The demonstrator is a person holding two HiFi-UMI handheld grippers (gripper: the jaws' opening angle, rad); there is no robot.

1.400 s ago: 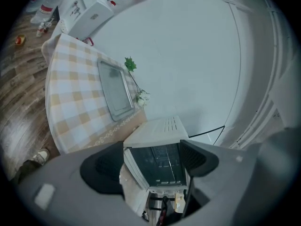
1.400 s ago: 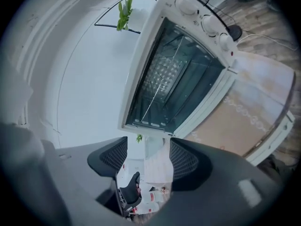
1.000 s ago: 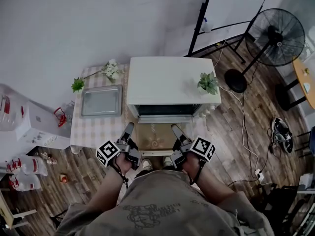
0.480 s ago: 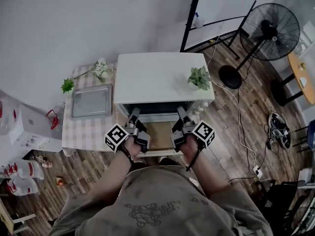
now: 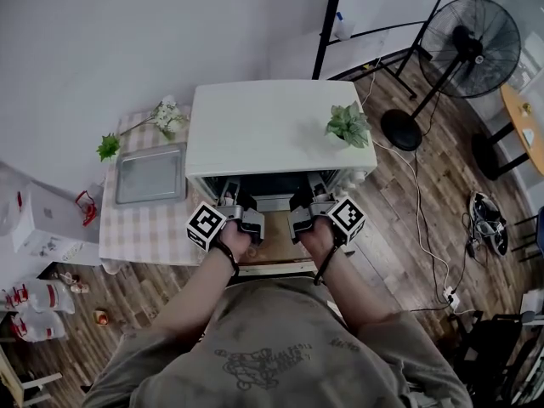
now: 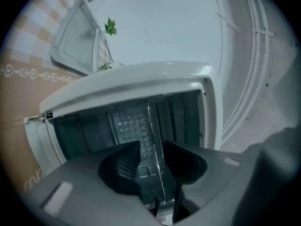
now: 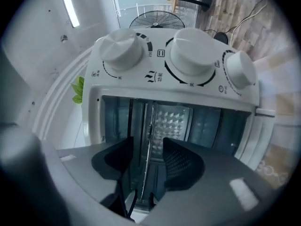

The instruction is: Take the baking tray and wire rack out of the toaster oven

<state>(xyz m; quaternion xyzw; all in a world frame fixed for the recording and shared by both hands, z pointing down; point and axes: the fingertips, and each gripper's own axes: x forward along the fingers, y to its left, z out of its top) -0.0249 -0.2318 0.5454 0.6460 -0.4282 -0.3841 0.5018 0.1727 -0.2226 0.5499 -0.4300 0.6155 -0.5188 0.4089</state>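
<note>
l gripper point(image 6: 153, 158) & r gripper point(image 7: 146, 158) both unclenched, jaws straddling wire rack point(image 7: 150, 121) front wire inside toaster oven point(image 5: 274, 126). baking tray point(image 5: 150, 175) out, by table point(image 5: 144, 229) left edge. risk: uneven pull, rack skews & jams; thin wire slips.

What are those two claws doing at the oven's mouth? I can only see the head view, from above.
Observer: The left gripper view shows the left gripper with its jaws apart. The thin front wire of the wire rack runs through the gap between them.
Visitor: And the other claw?
Observer: It is the same there. The right gripper is open, with the rack's wire between its jaws but not clamped.
Visitor: Can you see anything I can't on the oven itself?
Observer: Yes. The right gripper view shows the front of the toaster oven, which has three white knobs in a row beside the opening.
</note>
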